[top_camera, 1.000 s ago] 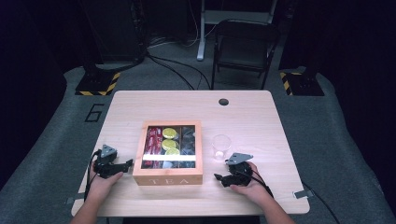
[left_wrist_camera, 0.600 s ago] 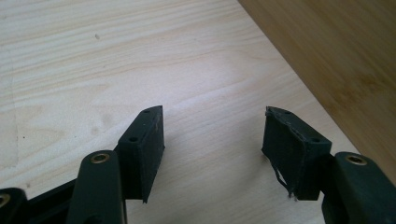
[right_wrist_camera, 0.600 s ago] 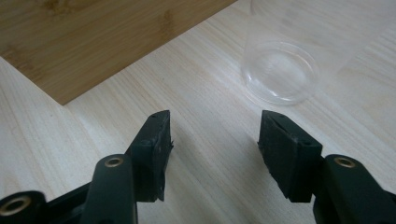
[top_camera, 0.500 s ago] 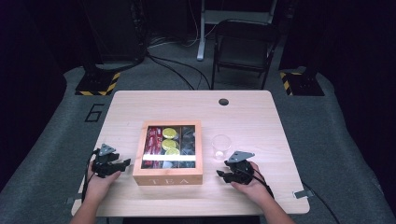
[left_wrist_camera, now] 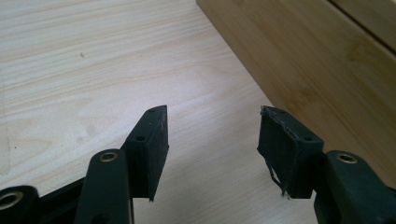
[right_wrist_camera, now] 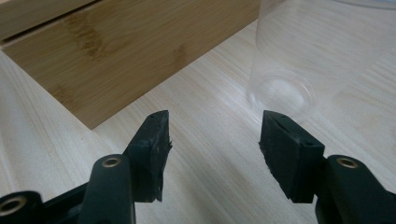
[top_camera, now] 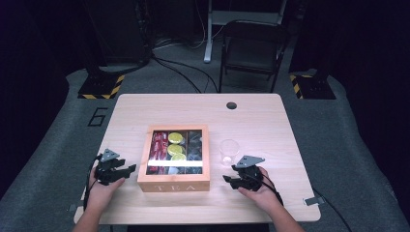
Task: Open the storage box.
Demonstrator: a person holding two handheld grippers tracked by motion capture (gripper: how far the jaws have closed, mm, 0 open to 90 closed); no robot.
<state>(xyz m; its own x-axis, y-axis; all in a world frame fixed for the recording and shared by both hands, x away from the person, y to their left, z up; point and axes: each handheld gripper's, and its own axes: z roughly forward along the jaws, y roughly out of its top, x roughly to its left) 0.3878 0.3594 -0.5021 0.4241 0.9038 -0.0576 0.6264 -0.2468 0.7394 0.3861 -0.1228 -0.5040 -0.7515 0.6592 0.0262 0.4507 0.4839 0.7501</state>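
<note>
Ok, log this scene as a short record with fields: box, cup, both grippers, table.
box: wooden tea box, lid closed, packets visible through its window
cup: clear plastic cup, upright, right of the box, apart from it
left gripper: on the table left of the box, jaws just closing, nothing between them
right gripper: near the cup, jaws apart, nothing held
table: light wood table

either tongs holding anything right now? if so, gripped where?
Nothing held. Left tongs stand open over bare table beside the wooden tea box; right tongs open, short of the clear plastic cup. Both have just been closing, nothing between them.
</note>
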